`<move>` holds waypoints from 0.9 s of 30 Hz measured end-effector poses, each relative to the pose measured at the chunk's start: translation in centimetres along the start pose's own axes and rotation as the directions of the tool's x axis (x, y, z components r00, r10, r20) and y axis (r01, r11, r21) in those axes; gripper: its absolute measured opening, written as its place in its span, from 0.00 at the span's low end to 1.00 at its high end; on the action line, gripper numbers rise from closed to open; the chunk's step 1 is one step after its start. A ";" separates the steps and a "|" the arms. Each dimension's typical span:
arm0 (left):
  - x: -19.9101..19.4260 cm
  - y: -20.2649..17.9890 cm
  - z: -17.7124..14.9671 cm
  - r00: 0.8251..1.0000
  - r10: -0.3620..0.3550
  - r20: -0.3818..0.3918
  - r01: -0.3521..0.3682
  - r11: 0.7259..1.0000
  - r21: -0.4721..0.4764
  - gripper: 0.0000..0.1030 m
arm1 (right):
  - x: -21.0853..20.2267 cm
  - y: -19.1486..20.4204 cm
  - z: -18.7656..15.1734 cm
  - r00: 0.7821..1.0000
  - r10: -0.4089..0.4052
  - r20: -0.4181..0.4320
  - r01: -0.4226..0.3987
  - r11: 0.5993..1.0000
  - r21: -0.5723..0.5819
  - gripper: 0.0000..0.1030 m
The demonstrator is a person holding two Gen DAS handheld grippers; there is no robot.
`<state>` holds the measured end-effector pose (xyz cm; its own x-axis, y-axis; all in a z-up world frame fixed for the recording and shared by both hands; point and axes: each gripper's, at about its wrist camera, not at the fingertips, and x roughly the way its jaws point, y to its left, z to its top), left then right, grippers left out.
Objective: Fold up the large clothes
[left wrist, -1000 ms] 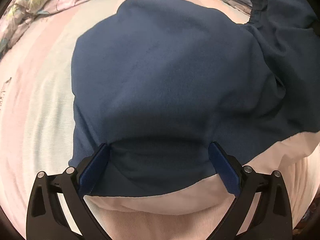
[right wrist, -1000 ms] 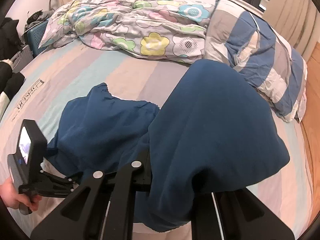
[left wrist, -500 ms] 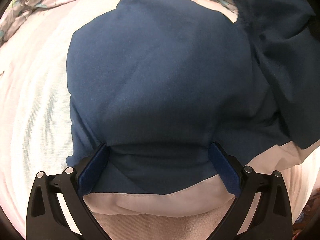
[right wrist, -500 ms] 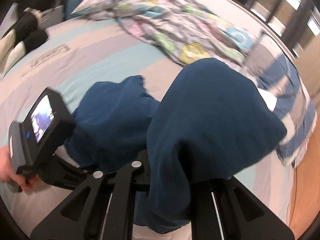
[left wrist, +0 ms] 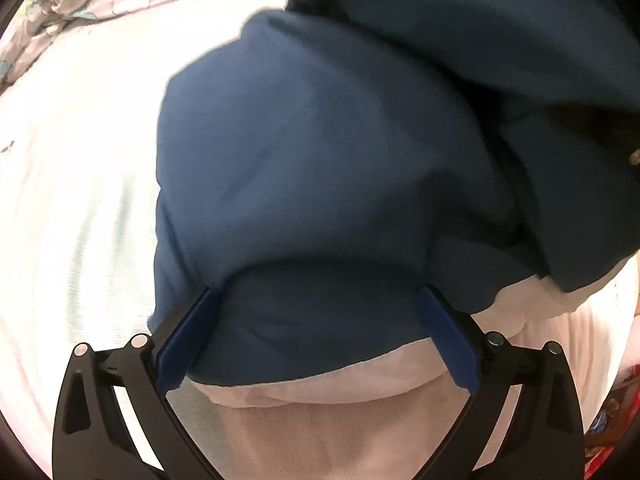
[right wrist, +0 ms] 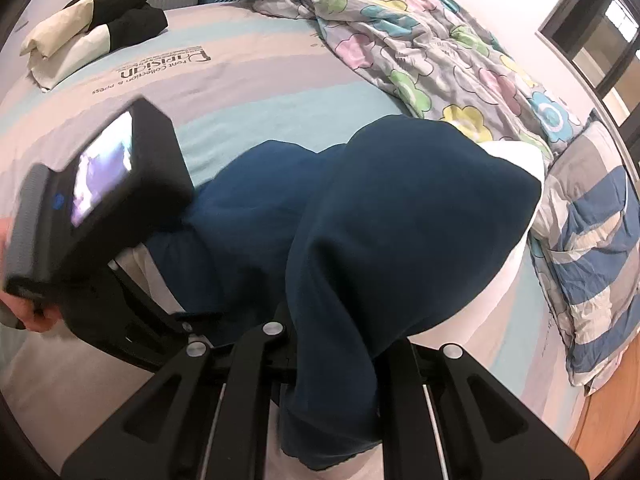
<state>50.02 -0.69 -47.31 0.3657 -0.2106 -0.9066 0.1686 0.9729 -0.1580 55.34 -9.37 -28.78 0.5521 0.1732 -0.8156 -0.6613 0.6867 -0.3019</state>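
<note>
A large dark blue garment (left wrist: 320, 152) lies on the striped bed sheet (left wrist: 72, 184). My left gripper (left wrist: 318, 320) is open, its blue-padded fingers (left wrist: 188, 336) set wide on either side of the garment's near edge, which bunches between them. My right gripper (right wrist: 332, 364) is shut on a fold of the same garment (right wrist: 400, 232), which drapes over its fingers and hides the tips. That lifted fold hangs over the flat part at the upper right of the left wrist view (left wrist: 500, 28). The left gripper's body and screen (right wrist: 100, 204) show at the left of the right wrist view.
A floral duvet (right wrist: 420, 48) is heaped at the far side of the bed. A blue-and-grey striped pillow (right wrist: 592, 248) lies at the right by a wooden edge. Folded black and cream clothes (right wrist: 92, 28) sit at the far left corner.
My right gripper has carried its fold of the garment leftward, over the flat part and closer to the left gripper. The left gripper stays open at the garment's near edge.
</note>
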 end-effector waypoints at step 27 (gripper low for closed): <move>0.2 3.2 1.4 0.999 0.021 0.038 -0.014 0.984 -0.178 0.95 | 0.6 3.4 1.2 0.997 0.072 -0.010 -0.072 0.988 -0.136 0.09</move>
<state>51.95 2.22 -47.46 0.4033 -0.1932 -0.8944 -0.0022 0.9772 -0.2121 54.08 -6.06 -29.70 0.4981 0.2147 -0.8401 -0.7623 0.5702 -0.3063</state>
